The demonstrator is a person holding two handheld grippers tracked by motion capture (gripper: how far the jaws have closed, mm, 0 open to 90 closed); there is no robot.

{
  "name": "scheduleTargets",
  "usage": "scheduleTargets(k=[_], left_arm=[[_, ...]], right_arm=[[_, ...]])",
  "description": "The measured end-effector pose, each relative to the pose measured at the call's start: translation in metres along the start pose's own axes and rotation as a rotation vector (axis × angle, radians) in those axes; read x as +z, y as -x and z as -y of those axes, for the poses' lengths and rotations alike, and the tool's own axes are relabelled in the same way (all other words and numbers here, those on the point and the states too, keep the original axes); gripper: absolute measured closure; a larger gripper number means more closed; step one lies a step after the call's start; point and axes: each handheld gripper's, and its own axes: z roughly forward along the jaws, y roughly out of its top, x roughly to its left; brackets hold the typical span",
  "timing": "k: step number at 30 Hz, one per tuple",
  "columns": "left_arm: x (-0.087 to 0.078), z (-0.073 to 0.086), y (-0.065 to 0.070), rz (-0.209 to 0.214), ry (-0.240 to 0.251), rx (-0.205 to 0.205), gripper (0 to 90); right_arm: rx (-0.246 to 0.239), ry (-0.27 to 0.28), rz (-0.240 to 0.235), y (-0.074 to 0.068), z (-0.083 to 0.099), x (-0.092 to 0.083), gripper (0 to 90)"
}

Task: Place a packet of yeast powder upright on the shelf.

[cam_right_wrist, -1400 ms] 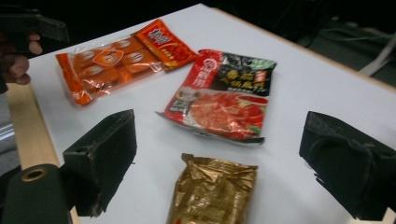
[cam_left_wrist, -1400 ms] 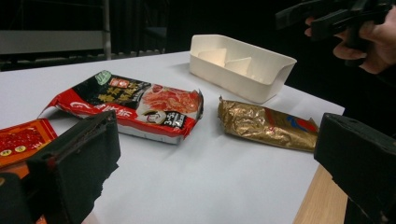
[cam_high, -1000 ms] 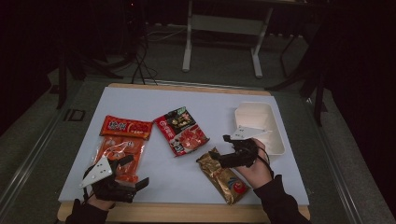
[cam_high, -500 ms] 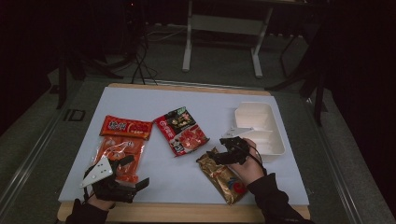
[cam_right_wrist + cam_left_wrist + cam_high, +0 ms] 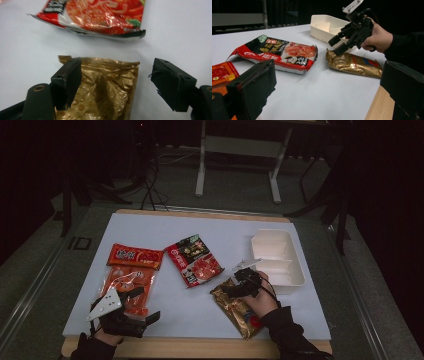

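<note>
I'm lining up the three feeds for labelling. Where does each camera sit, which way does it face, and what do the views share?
High view: above the person's side, facing forward and down on the white table; both forearms enter from below, left tool and right tool.
Left gripper view: rides the left tool, looking low across the table toward the right tool and its hand.
Right gripper view: rides the right tool, looking down on the gold packet between its open jaws.
Shared: the gold packet and red-black packet.
</note>
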Motion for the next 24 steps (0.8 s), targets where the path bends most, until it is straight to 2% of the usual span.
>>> scheduleTargets(k=[5,8,13,15,19,24], left_arm=[[0.000,0.000,0.000,0.004,-0.001,-0.001,0.7],[0.001,0.000,0.002,0.009,0.002,0.010,0.7],[0.001,0.000,0.002,0.009,0.001,0.007,0.7],[0.001,0.000,0.001,0.009,-0.001,0.007,0.7],[0.002,0.001,0.001,0.010,-0.006,0.007,0.7],[0.003,0.001,0.002,0.011,-0.011,0.012,0.7]], right_arm=[[0.013,-0.037,0.004,0.002,0.001,0.007,24.2],[0.017,-0.077,0.000,0.003,0.003,0.015,26.5],[0.040,-0.102,-0.035,0.005,0.003,0.021,29.7],[0.039,-0.115,-0.052,0.005,0.004,0.024,33.6],[0.004,-0.129,-0.019,-0.001,0.003,0.024,38.0],[-0.032,-0.128,0.009,-0.006,0.002,0.025,47.9]])
